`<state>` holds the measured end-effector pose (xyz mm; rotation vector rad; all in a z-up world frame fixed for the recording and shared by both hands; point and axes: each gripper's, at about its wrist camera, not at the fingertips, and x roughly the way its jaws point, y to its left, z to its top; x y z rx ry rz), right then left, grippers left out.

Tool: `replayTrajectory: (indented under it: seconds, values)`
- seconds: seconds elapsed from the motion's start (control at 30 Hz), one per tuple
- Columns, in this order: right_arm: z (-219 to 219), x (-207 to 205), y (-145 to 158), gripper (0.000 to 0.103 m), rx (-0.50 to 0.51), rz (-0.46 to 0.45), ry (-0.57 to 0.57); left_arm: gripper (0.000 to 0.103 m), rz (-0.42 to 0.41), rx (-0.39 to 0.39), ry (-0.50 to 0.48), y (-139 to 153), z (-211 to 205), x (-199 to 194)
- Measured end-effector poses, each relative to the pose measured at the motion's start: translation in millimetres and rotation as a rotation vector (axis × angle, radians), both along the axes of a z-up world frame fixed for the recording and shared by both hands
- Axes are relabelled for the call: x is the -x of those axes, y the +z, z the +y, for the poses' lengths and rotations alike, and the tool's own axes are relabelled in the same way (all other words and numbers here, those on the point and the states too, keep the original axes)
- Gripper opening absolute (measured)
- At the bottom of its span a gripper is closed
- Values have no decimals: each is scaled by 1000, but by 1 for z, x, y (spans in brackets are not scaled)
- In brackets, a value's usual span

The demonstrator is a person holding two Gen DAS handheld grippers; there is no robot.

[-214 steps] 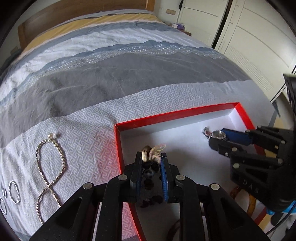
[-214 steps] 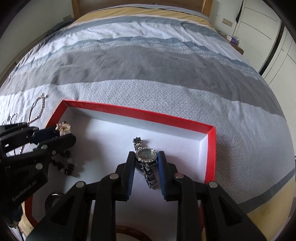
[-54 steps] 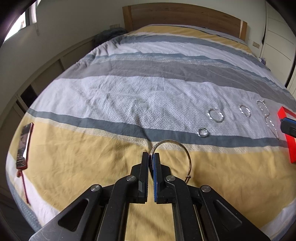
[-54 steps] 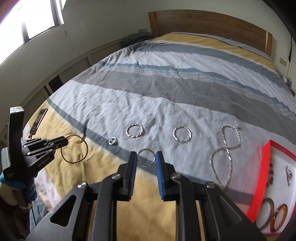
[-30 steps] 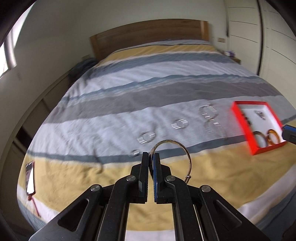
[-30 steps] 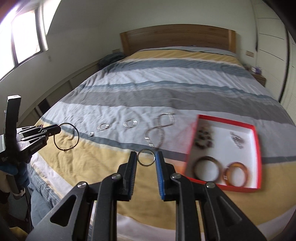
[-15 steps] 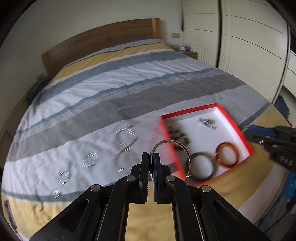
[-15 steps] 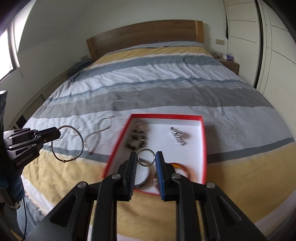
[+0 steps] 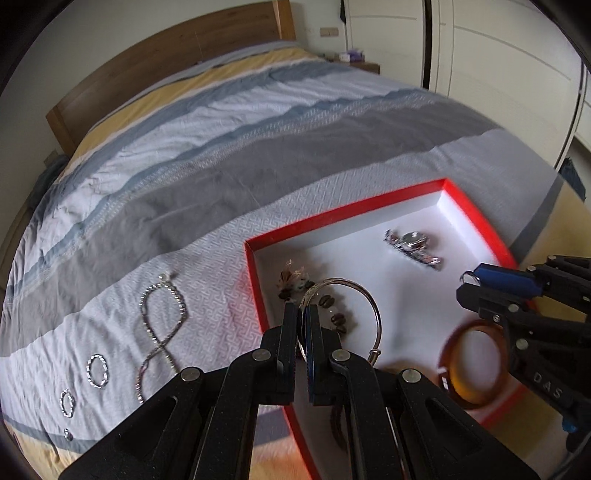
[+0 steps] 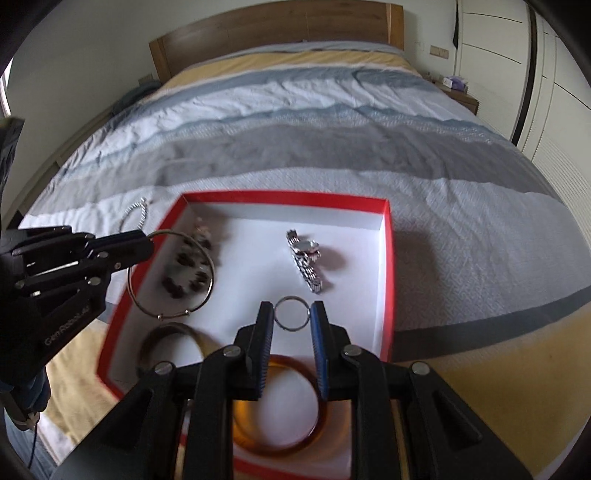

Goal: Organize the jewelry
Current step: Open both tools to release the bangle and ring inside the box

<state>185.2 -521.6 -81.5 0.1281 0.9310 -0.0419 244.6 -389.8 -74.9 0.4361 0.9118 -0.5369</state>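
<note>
Two pieces are in your grip, both held above the red box that lies on the striped bedspread. Your left gripper has its jaws pressed together on the rim of a thin silver bangle, whose loop stands out past the fingertips over the box's left part; in the right wrist view the same bangle hangs over a dark beaded bracelet. Your right gripper has its jaws closed only part way, clamped on a small silver ring that sits upright between the two pads above the white floor of the box.

Inside the box you have the beaded bracelet near the left wall, a metal watch near the middle toward the far wall, an amber bangle at the near edge, partly under your right gripper, and a darker brown bangle to its left.

Outside the box, on the pale patterned band of the bedspread to its left, lie a silver chain necklace in a figure-eight, two twisted silver hoops beyond it, and a very small ring near the grey stripe. Past the bed you can see a wooden headboard and white wardrobe doors.
</note>
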Motion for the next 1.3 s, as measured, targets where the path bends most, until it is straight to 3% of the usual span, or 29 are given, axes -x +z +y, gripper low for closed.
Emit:
replayTrajectory:
  seconds: [0.2,0.53,0.7,0.8,0.83,1.0,1.1,1.23,1.3]
  values:
    - [-1,-11,-18,19,22,48,11,4,35,-22,45,-25,1,-16]
    - [6,-18,-23,20,93,110,52,6,69,-32,54,-36,-4,-18]
    - [3,-15,-21,20,89,122,36,6,116,1,63,-32,-1,-21]
    - [1,-6,-10,23,80,97,21,13,113,29,64,-22,3,-18]
    - [0,-1,-3,25,76,83,13,23,100,37,68,-16,5,-16]
    - [-3,22,26,26,55,27,-26,24,58,138,73,18,22,-1]
    - [0,40,46,26,34,-6,-43,24,7,161,58,42,32,15]
    - [12,66,73,26,10,-60,-59,24,21,161,52,67,48,34]
    - [19,77,87,26,-4,-86,-63,29,3,160,62,80,60,46]
